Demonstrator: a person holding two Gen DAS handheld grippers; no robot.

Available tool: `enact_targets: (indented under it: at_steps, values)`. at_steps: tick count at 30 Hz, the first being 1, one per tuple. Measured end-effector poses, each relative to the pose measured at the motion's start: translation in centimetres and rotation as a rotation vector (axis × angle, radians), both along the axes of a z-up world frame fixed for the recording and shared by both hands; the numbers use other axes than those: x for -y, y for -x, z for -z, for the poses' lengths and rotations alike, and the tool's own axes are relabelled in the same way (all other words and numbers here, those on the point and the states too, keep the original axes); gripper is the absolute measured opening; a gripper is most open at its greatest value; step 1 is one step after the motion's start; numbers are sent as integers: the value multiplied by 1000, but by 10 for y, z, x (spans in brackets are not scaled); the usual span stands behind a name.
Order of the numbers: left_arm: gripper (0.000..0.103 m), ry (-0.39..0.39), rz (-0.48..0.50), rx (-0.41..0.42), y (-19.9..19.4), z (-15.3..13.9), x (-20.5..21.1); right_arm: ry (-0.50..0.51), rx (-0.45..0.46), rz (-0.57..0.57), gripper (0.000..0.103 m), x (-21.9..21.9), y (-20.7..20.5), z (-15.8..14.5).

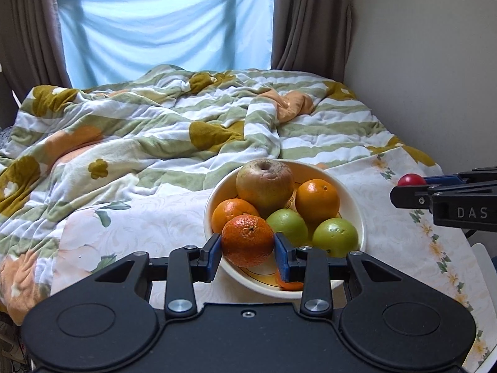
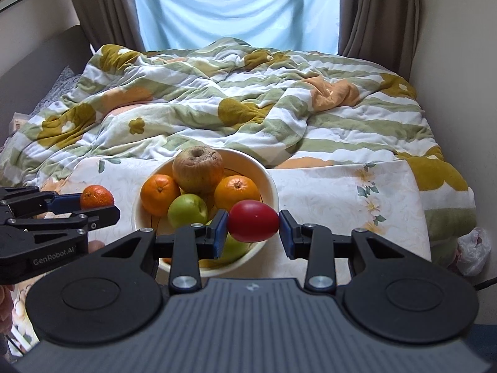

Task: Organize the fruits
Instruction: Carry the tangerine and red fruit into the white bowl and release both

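A cream bowl (image 1: 354, 217) (image 2: 273, 186) on a floral cloth holds a brownish apple (image 1: 264, 185) (image 2: 198, 169), two oranges (image 1: 316, 200) (image 1: 231, 209) and two green apples (image 1: 287, 225) (image 1: 335, 237). My left gripper (image 1: 248, 245) (image 2: 93, 203) is shut on a mandarin (image 1: 248, 239) (image 2: 97, 196), held above the bowl's near left rim. My right gripper (image 2: 253, 227) (image 1: 413, 186) is shut on a red fruit (image 2: 253, 221) (image 1: 411, 179), held above the bowl's near right rim.
The bowl stands on a floral tablecloth (image 1: 403, 248) (image 2: 341, 192) at the foot of a bed with a rumpled striped flowered blanket (image 1: 155, 130). A wall (image 1: 435, 62) runs on the right. Curtains and a window are behind. A white plastic bag (image 2: 472, 248) lies low right.
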State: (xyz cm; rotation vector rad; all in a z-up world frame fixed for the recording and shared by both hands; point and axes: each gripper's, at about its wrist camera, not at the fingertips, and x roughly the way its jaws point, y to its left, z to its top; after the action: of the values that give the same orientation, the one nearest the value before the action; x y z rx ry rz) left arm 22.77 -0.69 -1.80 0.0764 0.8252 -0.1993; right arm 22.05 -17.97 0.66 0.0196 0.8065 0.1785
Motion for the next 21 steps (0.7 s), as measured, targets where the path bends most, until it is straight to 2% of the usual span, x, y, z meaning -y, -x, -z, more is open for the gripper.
enact_targets:
  at_steps: [7, 16, 17, 19, 20, 21]
  values:
    - [40, -7, 37, -58, -23, 27, -5, 4, -24, 35, 51, -12, -18, 13]
    - [41, -14, 82, -108, -35, 47, 3, 12, -40, 62, 51, -14, -30, 24]
    - [46, -11, 82, -107, -35, 47, 3, 13, -40, 64, 51, -13, -30, 24]
    - [91, -9, 75, -93, -33, 44, 3, 14, -40, 68, 51, -12, -31, 25]
    - [97, -8, 73, -74, -31, 41, 2, 14, -41, 70, 51, -12, -31, 25]
    - [99, -7, 73, -55, -29, 38, 1, 14, -41, 71, 51, -11, -31, 25]
